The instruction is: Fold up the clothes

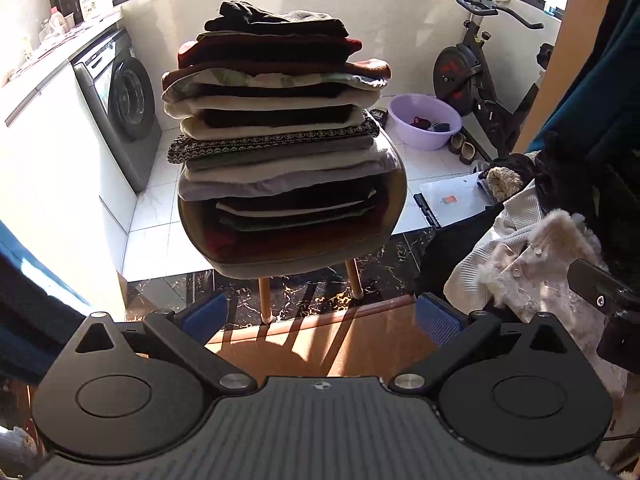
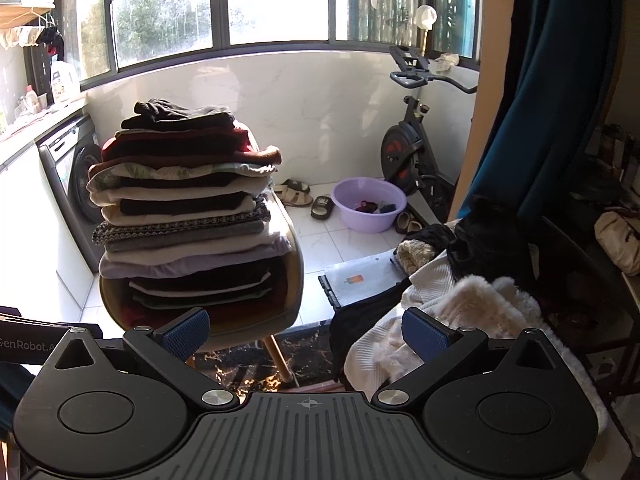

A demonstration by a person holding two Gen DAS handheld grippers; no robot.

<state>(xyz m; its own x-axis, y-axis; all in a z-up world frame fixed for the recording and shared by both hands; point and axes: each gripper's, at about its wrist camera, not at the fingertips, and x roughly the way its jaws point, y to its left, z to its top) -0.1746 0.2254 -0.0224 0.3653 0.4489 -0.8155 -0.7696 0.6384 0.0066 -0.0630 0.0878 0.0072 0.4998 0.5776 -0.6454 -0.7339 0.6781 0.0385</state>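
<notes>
Both grippers, left gripper (image 1: 318,316) and right gripper (image 2: 306,334), spread wide, empty. Unfolded pile (image 2: 452,304) near right; folded stack (image 1: 276,128) on chair (image 1: 394,204) ahead. I'd pinch one fluffy garment's (image 2: 488,296) edge only.

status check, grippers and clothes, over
Left gripper open, empty. Right gripper open, empty. Folded stack on chair; unfolded pile right. Nothing blocking.
</notes>
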